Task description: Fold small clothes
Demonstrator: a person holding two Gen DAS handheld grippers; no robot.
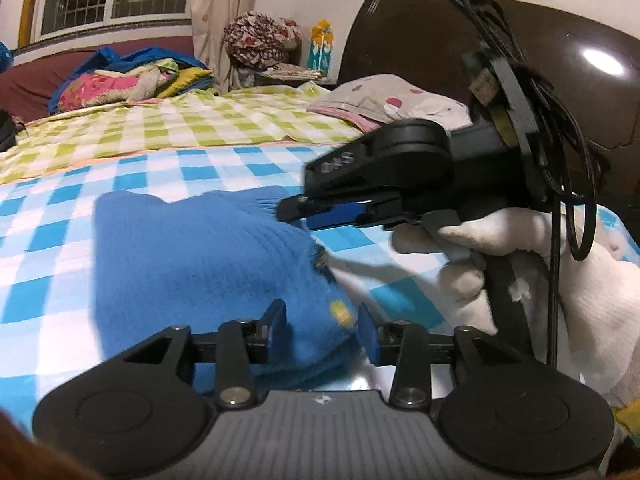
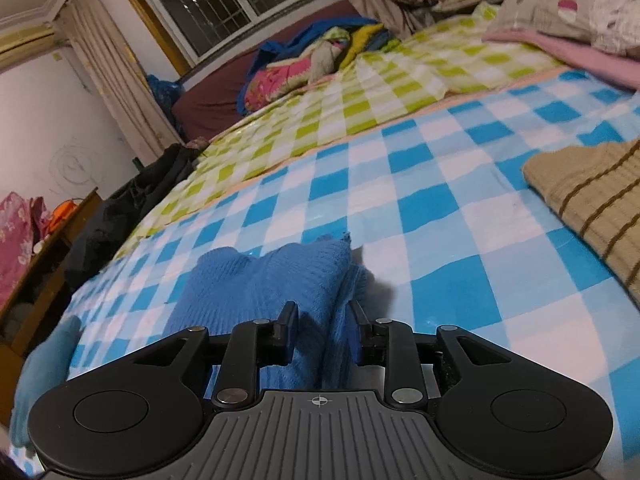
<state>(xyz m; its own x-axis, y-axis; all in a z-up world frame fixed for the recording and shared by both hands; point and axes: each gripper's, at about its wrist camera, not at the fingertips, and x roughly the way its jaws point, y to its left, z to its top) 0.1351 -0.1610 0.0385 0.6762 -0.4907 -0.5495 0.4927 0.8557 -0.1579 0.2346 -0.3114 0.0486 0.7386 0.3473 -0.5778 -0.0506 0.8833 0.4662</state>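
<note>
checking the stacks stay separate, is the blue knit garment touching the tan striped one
Apart. The right wrist view shows the blue knit garment and the tan striped garment with bare checked sheet between them.

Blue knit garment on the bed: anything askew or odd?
The blue knit garment lies bunched on the blue-and-white checked sheet, with an upright ridge of cloth between the right gripper jaws. Its far edge is uneven, two humps. No damage or spill shows. The beige striped knit lies flat, apart.
</note>
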